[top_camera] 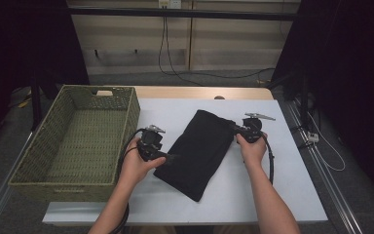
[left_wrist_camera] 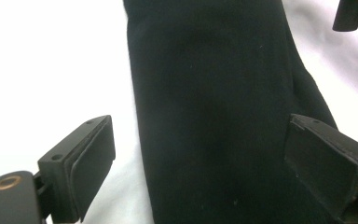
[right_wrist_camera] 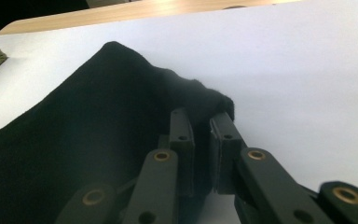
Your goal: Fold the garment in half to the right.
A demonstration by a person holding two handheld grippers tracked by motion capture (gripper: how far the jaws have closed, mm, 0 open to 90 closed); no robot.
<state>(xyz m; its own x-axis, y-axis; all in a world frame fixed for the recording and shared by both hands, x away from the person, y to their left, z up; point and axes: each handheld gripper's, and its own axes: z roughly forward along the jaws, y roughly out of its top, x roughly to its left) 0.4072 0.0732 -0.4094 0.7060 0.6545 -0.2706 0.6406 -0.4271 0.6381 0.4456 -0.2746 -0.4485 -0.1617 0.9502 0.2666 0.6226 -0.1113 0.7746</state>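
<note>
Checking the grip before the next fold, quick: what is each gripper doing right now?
Left gripper: open, jaws wide apart either side of the black cloth.
Right gripper: shut on the black cloth's edge.

Beige panelled wall (top_camera: pixel 224 44) behind, grey floor (top_camera: pixel 355 161), black curtains (top_camera: pixel 350 48) at the sides.

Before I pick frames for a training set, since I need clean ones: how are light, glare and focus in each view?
High view: dim, dark at the edges, the black cloth shows almost no folds. Left gripper view: the white table is blown out, the cloth soft and featureless. Right gripper view: the right gripper is fairly sharp, shut on the cloth's edge; the table is bright, without hard shadows.
</note>
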